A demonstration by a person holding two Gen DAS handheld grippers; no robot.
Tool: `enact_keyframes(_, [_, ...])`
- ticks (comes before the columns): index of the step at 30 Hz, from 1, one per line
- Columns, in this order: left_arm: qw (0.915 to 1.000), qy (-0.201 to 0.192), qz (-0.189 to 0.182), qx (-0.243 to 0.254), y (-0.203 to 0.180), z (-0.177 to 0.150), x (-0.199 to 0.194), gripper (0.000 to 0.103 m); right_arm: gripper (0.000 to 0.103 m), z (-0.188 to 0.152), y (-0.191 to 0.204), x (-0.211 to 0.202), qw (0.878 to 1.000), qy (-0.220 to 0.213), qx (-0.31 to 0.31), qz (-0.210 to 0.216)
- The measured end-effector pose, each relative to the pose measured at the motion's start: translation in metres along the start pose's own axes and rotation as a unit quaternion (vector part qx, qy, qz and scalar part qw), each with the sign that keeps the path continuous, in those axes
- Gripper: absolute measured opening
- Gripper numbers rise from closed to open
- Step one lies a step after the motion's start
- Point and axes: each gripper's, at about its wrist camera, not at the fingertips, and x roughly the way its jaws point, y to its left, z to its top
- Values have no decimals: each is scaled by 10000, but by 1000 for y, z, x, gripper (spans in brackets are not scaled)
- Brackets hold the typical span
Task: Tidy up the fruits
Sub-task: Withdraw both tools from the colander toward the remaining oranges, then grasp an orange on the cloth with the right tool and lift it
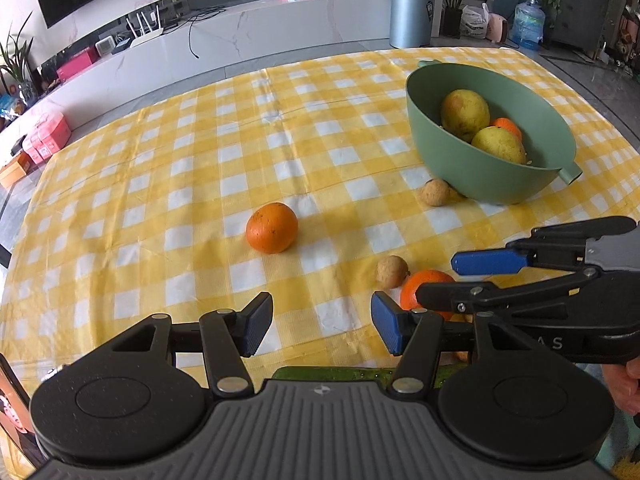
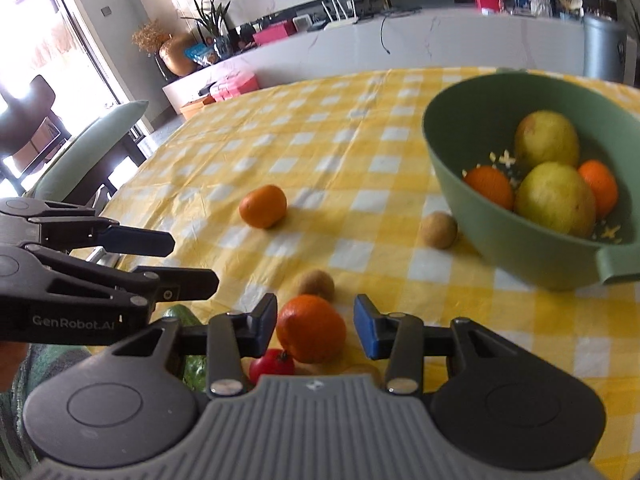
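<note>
A green bowl (image 1: 460, 160) (image 2: 520, 248) on the yellow checked cloth holds two yellow-green fruits (image 1: 466, 114) (image 2: 554, 198) and oranges (image 2: 490, 188). A loose orange (image 1: 272, 227) (image 2: 263, 206) lies mid-table. A nearer orange (image 1: 426, 286) (image 2: 311, 328) sits between the open jaws of my right gripper (image 2: 316, 330), untouched; that gripper also shows in the left wrist view (image 1: 440, 276). My left gripper (image 1: 322, 326) is open and empty above the cloth; it also shows in the right wrist view (image 2: 192, 260). Two small brown fruits (image 1: 392, 272) (image 1: 435, 192) lie nearby.
A red tomato (image 2: 272, 364) and a green vegetable (image 2: 180, 316) lie at the near table edge. A grey bin (image 1: 412, 14), a water jug (image 1: 528, 24) and a white counter (image 1: 240, 36) stand beyond the table. A green-cushioned chair (image 2: 88, 148) stands at the left.
</note>
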Motion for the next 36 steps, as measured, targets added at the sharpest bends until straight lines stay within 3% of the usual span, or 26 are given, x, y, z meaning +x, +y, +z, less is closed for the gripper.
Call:
enact_keyframes(13, [9999, 73, 36, -138, 6, -3, 8, 67, 39, -1, -11, 11, 9974, 338, 525, 356])
enact_keyframes(20, [9997, 48, 14, -225, 9, -3, 9, 67, 37, -1, -4, 9, 9988, 285, 289, 268])
enact_keyframes(27, [9994, -64, -27, -331, 15, 3, 11, 67, 37, 6, 0, -6, 9999, -107, -48, 66])
enact_keyframes(36, [9970, -323, 25, -697, 28, 17, 15, 69, 36, 24, -4, -39, 9941, -1010, -287, -259])
